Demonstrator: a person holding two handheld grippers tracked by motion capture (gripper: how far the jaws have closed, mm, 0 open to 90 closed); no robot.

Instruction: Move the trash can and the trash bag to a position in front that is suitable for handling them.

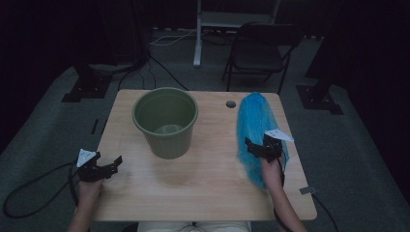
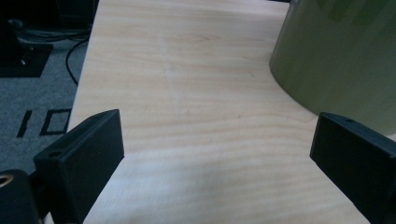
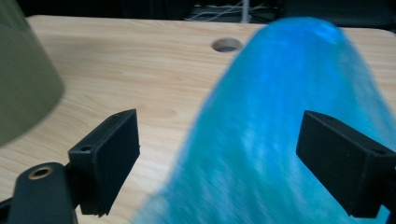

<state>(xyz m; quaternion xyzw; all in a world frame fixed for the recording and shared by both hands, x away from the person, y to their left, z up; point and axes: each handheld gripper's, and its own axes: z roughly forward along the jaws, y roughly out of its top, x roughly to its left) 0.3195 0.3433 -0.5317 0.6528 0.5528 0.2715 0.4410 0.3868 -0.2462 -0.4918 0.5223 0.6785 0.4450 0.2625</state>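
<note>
High view, left claw (image 1: 112,164) near table edge (image 1: 100,145)

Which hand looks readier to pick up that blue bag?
The right. Its claw is open directly over the blue bag, while the left claw sits open at the table's far left edge, beyond the bin.

— Where does the high view sit?
— Above the table's (image 1: 203,188) near edge, looking forward and down.
— And the 2 gripper views?
— Low and close. Both catch the green bucket (image 2: 345,56); the right faces the blue bag (image 3: 289,140).
</note>
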